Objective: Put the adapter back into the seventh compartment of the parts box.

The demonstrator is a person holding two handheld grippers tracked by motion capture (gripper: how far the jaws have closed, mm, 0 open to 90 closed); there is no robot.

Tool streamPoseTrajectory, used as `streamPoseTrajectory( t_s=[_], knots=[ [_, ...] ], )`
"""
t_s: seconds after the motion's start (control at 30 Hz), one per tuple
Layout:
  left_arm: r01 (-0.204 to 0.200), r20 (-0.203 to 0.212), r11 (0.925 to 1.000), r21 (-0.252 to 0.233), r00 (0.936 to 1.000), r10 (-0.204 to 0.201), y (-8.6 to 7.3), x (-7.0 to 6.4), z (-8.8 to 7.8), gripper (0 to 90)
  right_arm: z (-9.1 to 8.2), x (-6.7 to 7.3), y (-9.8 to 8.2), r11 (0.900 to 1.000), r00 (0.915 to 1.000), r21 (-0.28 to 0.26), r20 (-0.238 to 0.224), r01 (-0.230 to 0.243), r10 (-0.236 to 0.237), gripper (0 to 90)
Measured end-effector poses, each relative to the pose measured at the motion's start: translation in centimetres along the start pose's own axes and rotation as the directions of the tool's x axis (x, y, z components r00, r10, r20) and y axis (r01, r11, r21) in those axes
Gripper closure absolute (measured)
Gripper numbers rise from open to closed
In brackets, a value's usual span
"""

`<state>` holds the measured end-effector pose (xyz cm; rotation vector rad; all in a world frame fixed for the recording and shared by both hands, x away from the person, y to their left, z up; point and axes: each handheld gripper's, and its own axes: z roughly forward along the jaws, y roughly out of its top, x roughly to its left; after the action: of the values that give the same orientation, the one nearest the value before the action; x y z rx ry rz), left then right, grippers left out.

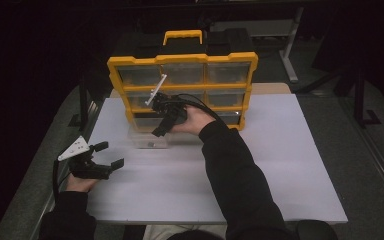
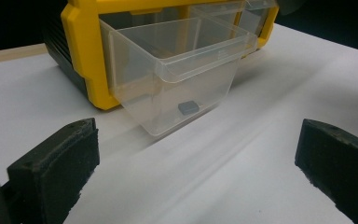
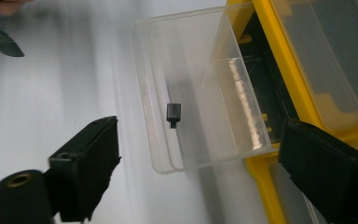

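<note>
Nearest the high camera, a dark-sleeved right forearm (image 1: 235,170) reaches across the white tabletop (image 1: 280,165) toward its far edge, where a yellow organizer (image 1: 182,87) with clear drawers stands upright. From its bottom row, at the left end, 1 clear drawer (image 2: 177,70) is pulled out over the tabletop. The right gripper (image 1: 166,120) hovers above this drawer, its 2 jaws spread wide and gripping nothing. The left gripper (image 1: 105,156), held near the tabletop's left edge by the left hand (image 1: 80,182), is likewise wide open and empty. Inside the drawer lies 1 small dark block (image 3: 173,114) on the floor.
</note>
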<state>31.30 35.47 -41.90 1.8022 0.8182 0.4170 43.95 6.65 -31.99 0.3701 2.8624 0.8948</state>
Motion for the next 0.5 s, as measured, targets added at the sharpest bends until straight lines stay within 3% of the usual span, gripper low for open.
streamPoseTrajectory(
  t_s=[0.17,0.5],
  knots=[
    [0.000,0.000,1.0000,0.001,1.0000,0.000,0.0,0.0,0.0,0.0,-0.5,-0.1,-0.9,1.000,0.9997,-0.006,0.007,-0.022,0.022,0.0],
    [-0.001,0.001,1.0000,0.005,1.0000,0.001,0.0,0.0,0.0,0.0,-1.6,-0.4,-2.5,0.999,0.9989,-0.023,0.023,-0.041,0.041,0.0]
  ],
)
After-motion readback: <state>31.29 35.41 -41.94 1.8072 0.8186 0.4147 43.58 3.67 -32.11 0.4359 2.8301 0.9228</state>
